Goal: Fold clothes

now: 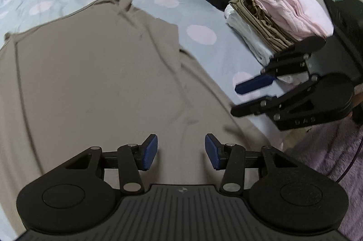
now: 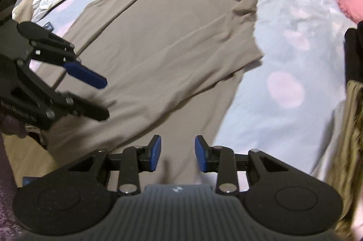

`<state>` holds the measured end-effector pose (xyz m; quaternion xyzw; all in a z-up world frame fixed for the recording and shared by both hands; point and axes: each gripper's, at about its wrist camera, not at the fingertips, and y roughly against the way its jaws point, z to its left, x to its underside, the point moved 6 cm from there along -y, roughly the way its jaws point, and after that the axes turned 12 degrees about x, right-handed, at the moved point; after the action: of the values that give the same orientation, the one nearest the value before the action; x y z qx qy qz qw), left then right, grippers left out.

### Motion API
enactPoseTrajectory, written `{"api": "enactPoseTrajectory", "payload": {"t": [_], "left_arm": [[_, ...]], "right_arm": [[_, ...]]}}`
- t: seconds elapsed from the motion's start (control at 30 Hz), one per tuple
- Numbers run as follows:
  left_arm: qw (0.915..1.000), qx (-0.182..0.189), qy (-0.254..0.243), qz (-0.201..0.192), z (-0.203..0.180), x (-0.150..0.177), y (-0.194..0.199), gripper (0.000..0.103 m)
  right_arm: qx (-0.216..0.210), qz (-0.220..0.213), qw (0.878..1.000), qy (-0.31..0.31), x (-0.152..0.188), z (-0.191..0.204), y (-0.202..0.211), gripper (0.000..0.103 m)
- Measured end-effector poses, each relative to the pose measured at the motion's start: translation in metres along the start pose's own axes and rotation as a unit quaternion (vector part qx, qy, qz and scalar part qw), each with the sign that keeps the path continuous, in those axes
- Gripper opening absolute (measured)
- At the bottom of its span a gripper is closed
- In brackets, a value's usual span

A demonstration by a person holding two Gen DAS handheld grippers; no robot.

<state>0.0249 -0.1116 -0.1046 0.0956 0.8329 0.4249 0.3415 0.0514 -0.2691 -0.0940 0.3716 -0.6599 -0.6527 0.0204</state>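
Two grippers, left and right, hover with blue-padded jaws parted and empty over a smooth taupe shirt spread flat, softly creased, on the pale dotted sheet beside a folded stack.

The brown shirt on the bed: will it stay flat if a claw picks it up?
Probably not. The brown shirt looks thin and already wrinkles where its side is folded over, so it would likely droop. It seems light, and may slide on the bedsheet.
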Motion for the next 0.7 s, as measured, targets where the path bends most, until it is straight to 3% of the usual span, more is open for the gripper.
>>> {"api": "enactPoseTrajectory", "payload": {"t": [0.23,0.37,0.43,0.57,0.7], "left_arm": [[0.9992,-0.025,-0.02,0.023,-0.004,-0.014,-0.049,0.043],[0.9986,-0.037,-0.025,0.029,0.005,-0.016,-0.057,0.021],[0.9992,-0.028,-0.015,0.025,0.012,-0.019,-0.052,0.004],[0.9992,-0.006,0.032,-0.021,0.026,-0.029,-0.028,0.001],[0.9929,-0.008,0.082,-0.087,0.047,-0.039,0.009,0.001]], "right_arm": [[0.036,0.002,0.999,-0.019,-0.015,-0.049,-0.02,0.034],[0.04,-0.009,0.998,-0.053,-0.024,-0.072,-0.03,0.034],[0.044,-0.016,0.997,-0.067,-0.029,-0.078,-0.038,0.034],[0.055,-0.024,0.994,-0.09,-0.037,-0.09,-0.051,0.034],[0.062,-0.03,0.992,-0.105,-0.047,-0.098,-0.064,0.034]]}}
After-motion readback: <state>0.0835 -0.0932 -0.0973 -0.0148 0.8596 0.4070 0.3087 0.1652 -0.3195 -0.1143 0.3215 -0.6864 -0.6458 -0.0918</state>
